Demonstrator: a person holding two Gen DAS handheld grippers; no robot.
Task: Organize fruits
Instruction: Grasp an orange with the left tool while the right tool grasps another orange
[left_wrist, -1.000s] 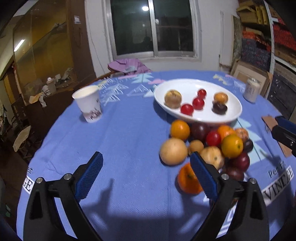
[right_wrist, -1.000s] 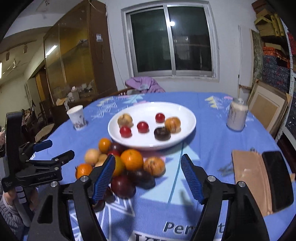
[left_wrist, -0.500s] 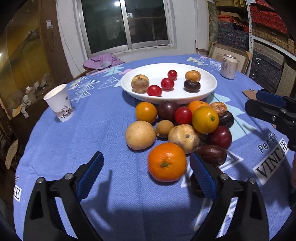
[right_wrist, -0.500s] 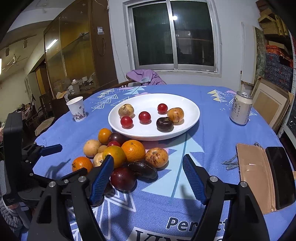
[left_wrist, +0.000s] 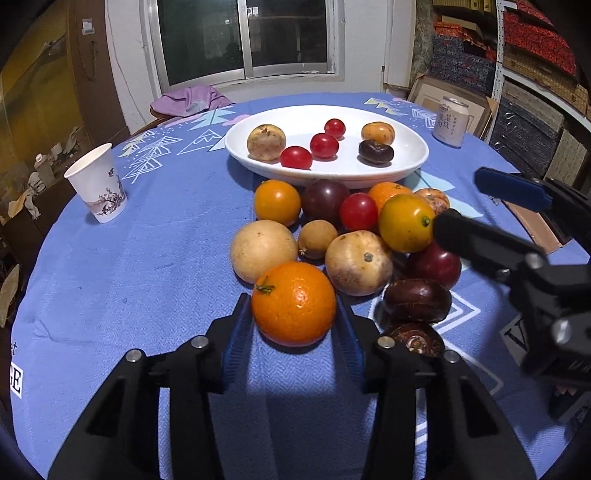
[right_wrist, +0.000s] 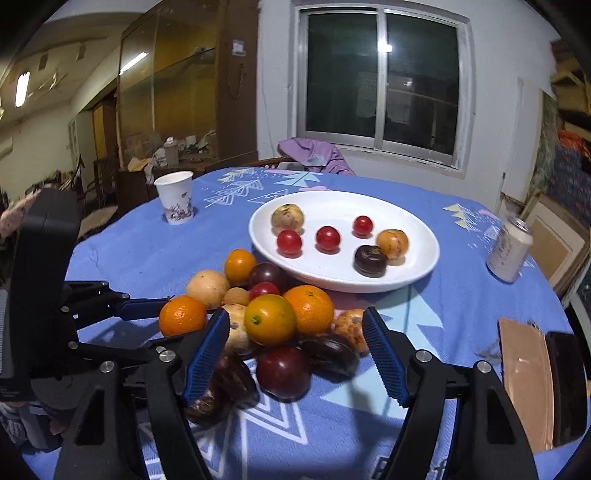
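A pile of loose fruit lies on the blue tablecloth in front of a white plate (left_wrist: 410, 162) that holds several fruits. My left gripper (left_wrist: 293, 315) is shut on the nearest orange (left_wrist: 293, 302), which rests on the cloth at the pile's near edge; the orange also shows in the right wrist view (right_wrist: 183, 315). My right gripper (right_wrist: 295, 332) is open, its blue fingers either side of the pile's right part, around a yellow-orange citrus (right_wrist: 269, 319) and a dark red plum (right_wrist: 282, 373). The right gripper's fingers (left_wrist: 513, 188) also appear in the left wrist view.
A paper cup (left_wrist: 98, 184) stands at the left of the table. A drink can (left_wrist: 452, 120) stands right of the plate. A brown wallet and a black phone (right_wrist: 565, 384) lie at the table's right edge.
My left gripper has moved forward and closed its fingers on the nearest orange. My right gripper has moved forward and lower over the pile, still open.
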